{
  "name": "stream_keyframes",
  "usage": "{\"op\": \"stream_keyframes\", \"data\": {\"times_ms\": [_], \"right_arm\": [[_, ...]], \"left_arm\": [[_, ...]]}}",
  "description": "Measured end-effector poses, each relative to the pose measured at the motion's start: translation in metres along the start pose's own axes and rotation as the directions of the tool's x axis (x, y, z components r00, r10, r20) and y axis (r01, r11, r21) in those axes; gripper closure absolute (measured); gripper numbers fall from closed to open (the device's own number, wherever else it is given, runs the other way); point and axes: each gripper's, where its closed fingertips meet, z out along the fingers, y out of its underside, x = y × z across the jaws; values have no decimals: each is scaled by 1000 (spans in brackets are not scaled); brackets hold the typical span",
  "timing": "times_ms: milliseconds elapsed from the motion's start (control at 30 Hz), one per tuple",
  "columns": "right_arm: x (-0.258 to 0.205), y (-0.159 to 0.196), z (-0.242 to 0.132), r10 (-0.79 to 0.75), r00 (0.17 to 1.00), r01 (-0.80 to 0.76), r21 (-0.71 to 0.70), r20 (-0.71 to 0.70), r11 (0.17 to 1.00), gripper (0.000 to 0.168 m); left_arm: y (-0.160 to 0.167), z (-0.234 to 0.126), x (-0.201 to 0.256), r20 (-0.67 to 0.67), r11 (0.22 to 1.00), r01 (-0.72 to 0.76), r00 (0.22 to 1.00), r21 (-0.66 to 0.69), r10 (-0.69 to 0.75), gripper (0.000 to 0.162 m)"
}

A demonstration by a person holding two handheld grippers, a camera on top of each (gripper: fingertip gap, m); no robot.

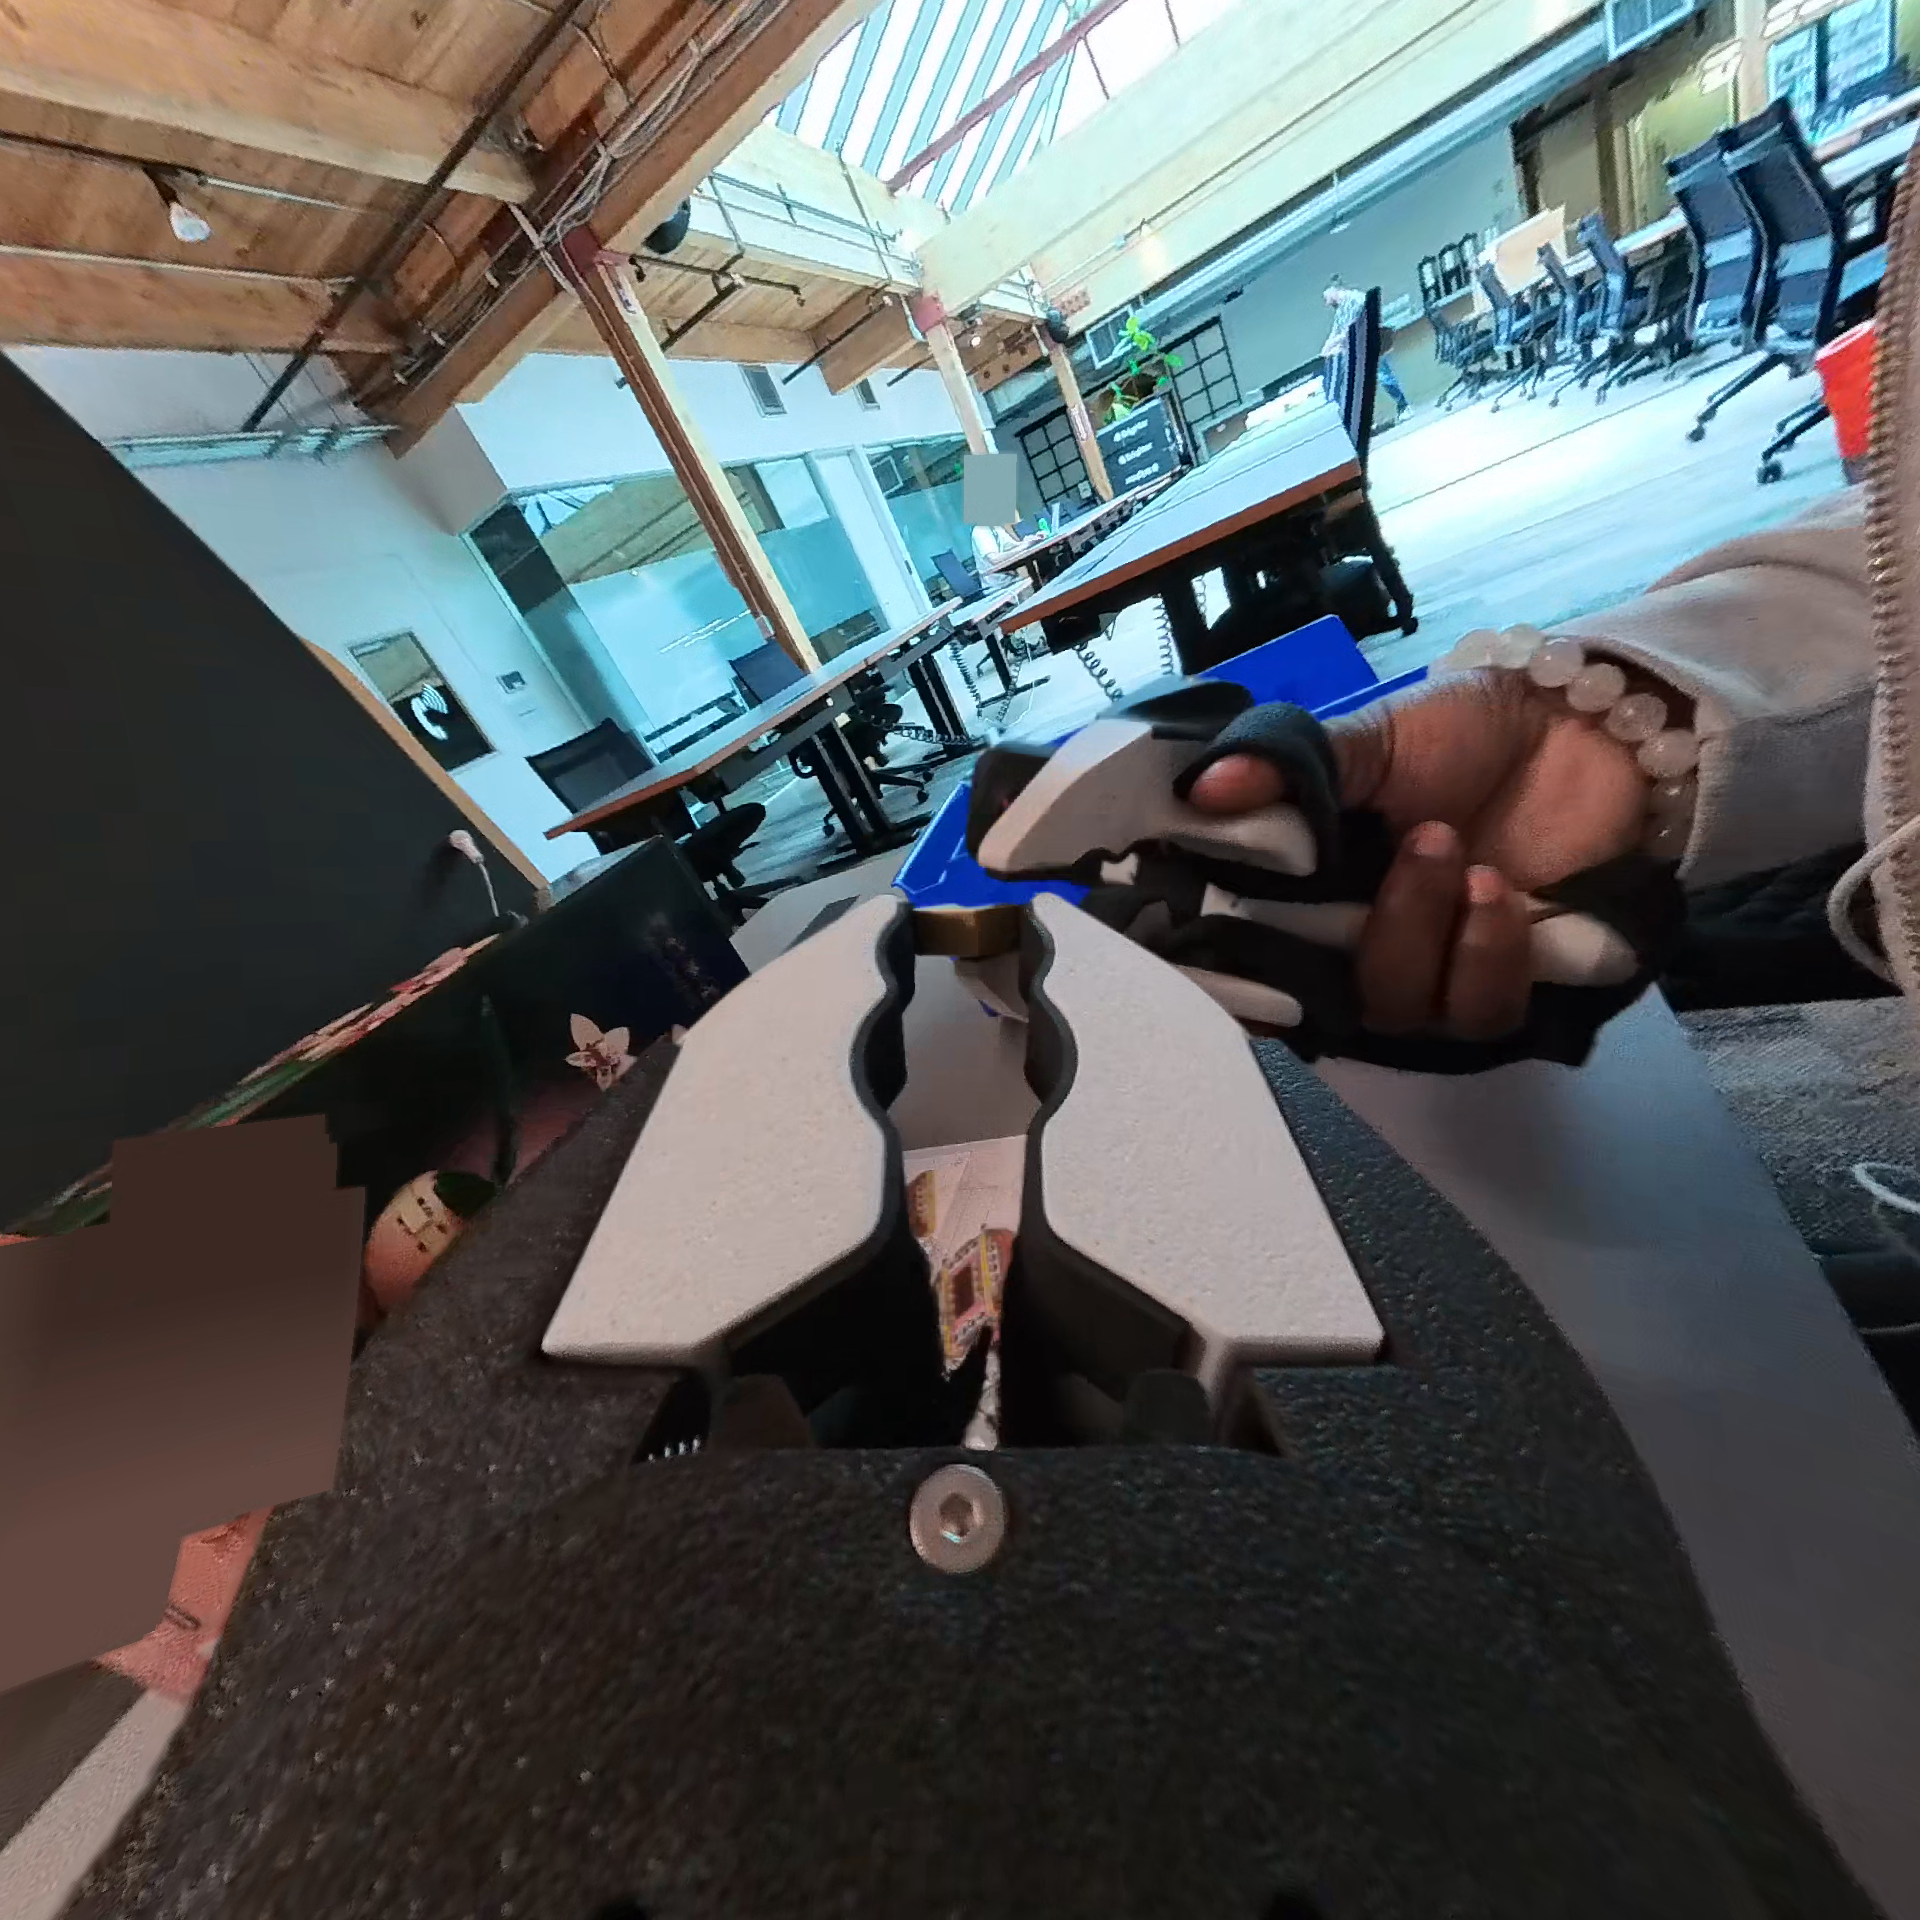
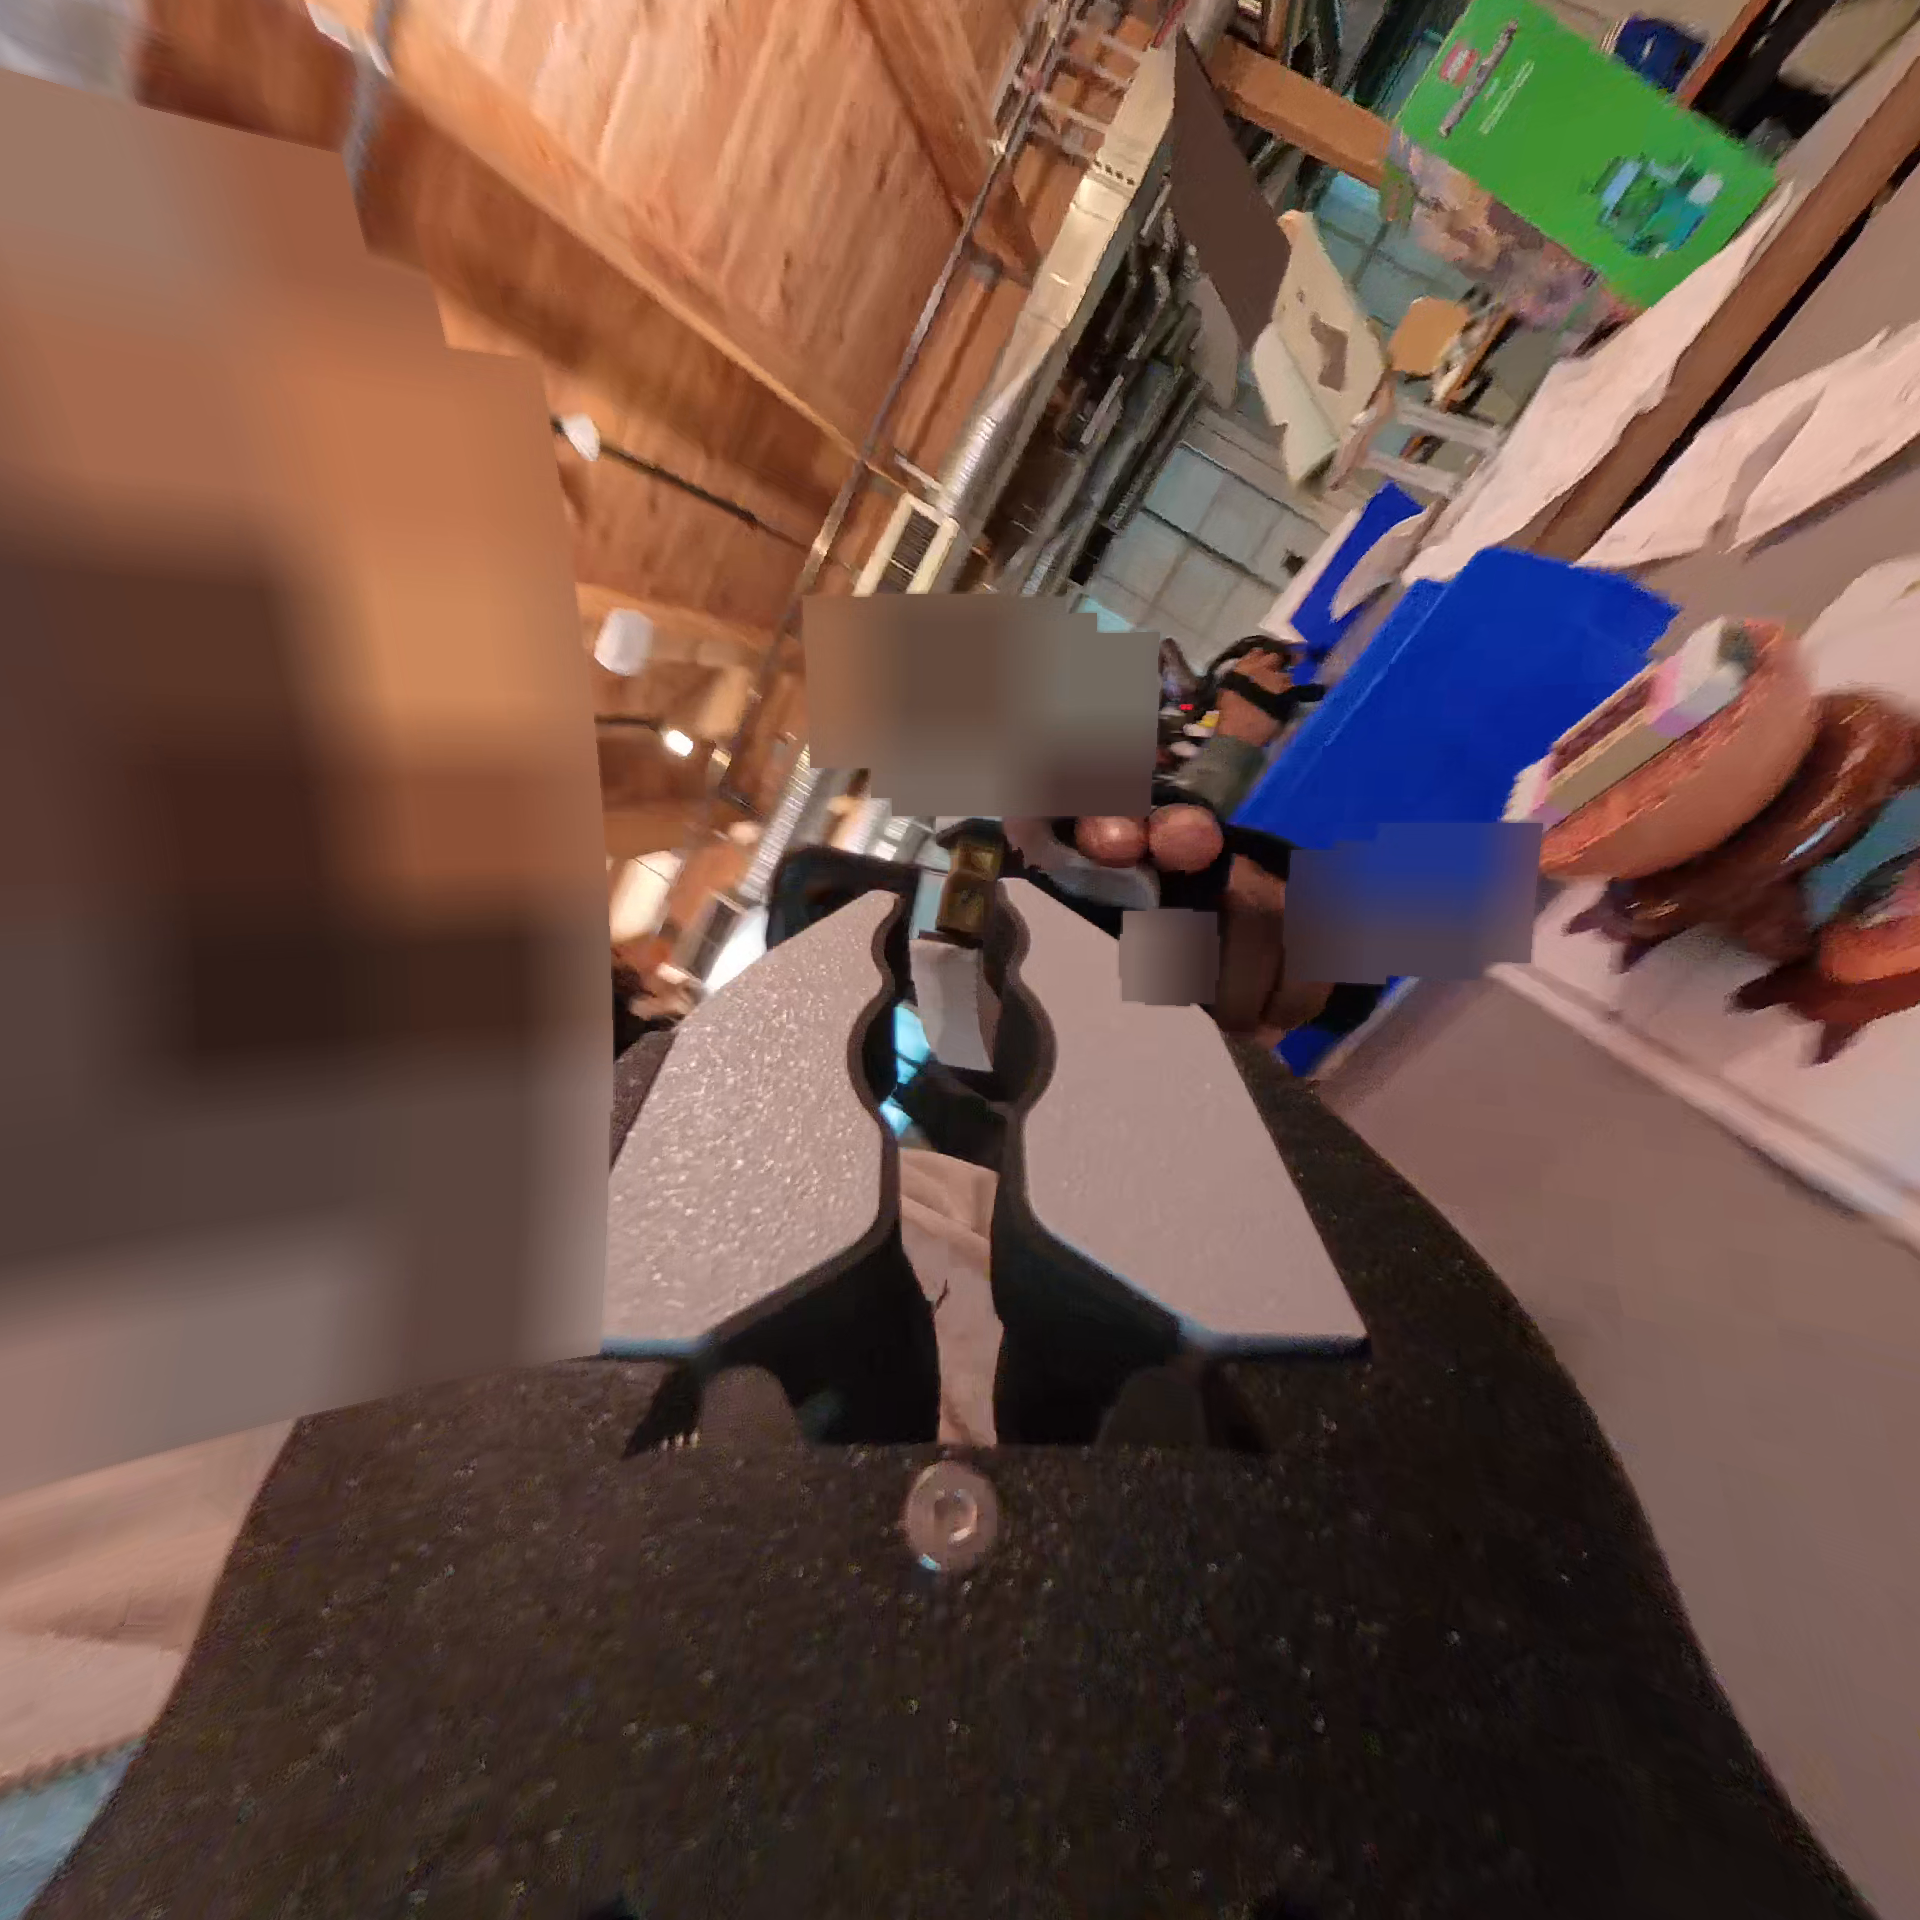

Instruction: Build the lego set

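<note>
Gold lego piece [image 1: 968, 928] pinched in left gripper [image 1: 968, 932]; right gripper [image 2: 961, 902] clamps same piece.

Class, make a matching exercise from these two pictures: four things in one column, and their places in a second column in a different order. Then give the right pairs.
Things
1. gold Lego piece
2. blue bin
3. white bead bracelet
4. green box

Places
A. just beyond both grippers
B. far off, seen only in the right wrist view
C. pinched at the tips of the left gripper's jaws
D. around the wrist of the hand holding the right gripper

Pairs: 1-C, 2-A, 3-D, 4-B
</note>
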Motion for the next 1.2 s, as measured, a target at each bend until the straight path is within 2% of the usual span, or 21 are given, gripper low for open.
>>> {"op": "stream_keyframes", "data": {"times_ms": [100, 133, 200, 267, 333, 433, 533, 700, 900, 1033, 1100, 1200], "right_arm": [[6, -9, -11, -297, 939, 284, -96, -175, 954, 151], [9, -12, -15, -408, 880, 380, -154, -246, 912, 151], [18, -16, -22, -625, 688, 525, -342, -368, 779, 157], [27, -15, -23, -753, 519, 559, -506, -404, 657, 158], [38, -7, -22, -792, 459, 514, -607, -402, 606, 159], [54, 4, -25, -773, 483, 426, -662, -411, 617, 158], [60, 2, -25, -722, 538, 404, -619, -435, 674, 158], [68, -2, -29, -729, 513, 399, -626, -454, 670, 158], [80, 4, -33, -712, 549, 357, -647, -438, 673, 164], [86, 7, -38, -681, 598, 319, -655, -422, 685, 165], [93, 3, -49, -673, 596, 288, -666, -437, 688, 165], [116, 2, -77, -665, 572, 160, -730, -480, 664, 165]], "left_arm": [[11, -1, -5, 44, 998, -12, 999, -56, 14, 144], [18, -2, -7, 75, 995, -37, 996, -96, 44, 144], [32, -3, -11, 130, 978, -86, 985, -188, 111, 144], [44, -1, -8, 155, 958, -129, 973, -256, 172, 144], [53, 1, -3, 164, 941, -160, 963, -298, 215, 144], [63, 2, -2, 181, 917, -191, 947, -350, 266, 144], [68, 2, -3, 191, 888, -240, 923, -392, 334, 144], [76, 5, 0, 174, 863, -276, 910, -423, 376, 144], [83, 7, 2, 156, 843, -298, 902, -447, 402, 144], [92, 4, 6, 164, 861, -228, 929, -455, 332, 142], [98, -4, 5, 183, 868, -162, 944, -469, 275, 134], [108, -24, 1, 233, 877, -16, 962, -480, 145, 132]]}}
